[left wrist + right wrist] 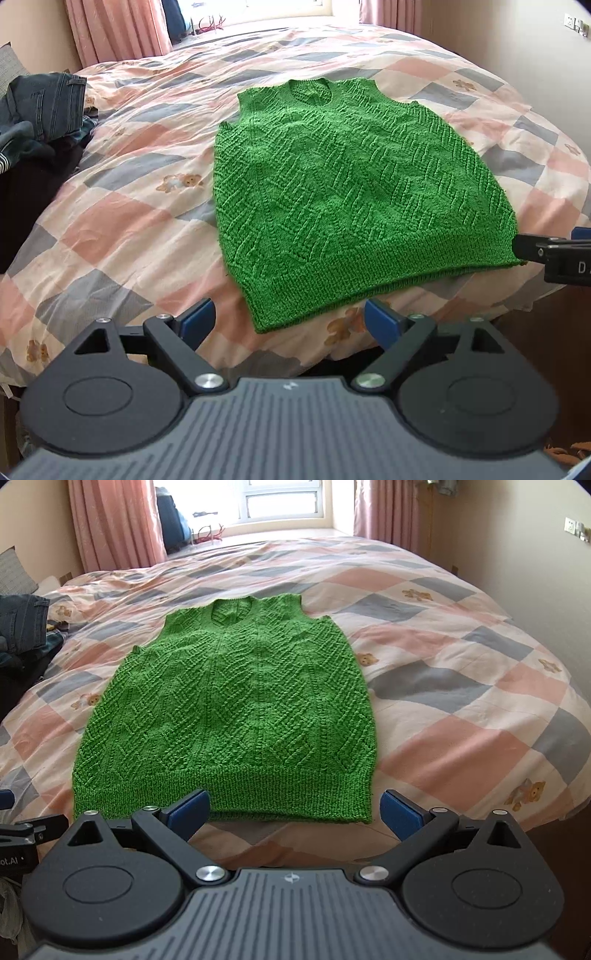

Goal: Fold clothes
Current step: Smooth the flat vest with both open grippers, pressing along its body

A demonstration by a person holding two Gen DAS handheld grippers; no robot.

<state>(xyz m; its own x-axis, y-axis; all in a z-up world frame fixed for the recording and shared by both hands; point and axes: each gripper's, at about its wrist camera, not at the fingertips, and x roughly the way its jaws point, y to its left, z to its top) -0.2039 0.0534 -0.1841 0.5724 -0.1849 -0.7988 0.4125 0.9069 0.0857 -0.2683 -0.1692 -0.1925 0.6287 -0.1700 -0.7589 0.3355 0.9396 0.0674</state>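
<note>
We see a green knitted vest (225, 716) lying flat and unfolded on the checked quilt (461, 701) of the bed, neck at the far end, ribbed hem at the near edge. Our left gripper (291, 319) hangs with its jaws spread wide just short of the hem's left corner. Our right gripper (295, 812) is spread too, near the hem's right part. Jeans (48, 107) lie heaped at the far left.

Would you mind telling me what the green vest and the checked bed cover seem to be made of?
The green vest looks like chunky knitted yarn, wool or acrylic I cannot tell: raised diamond stitches, ribbed hem, matte surface. The checked bed cover looks like thin woven cotton or similar, smooth and matte, with fine creases and printed bears.
</note>
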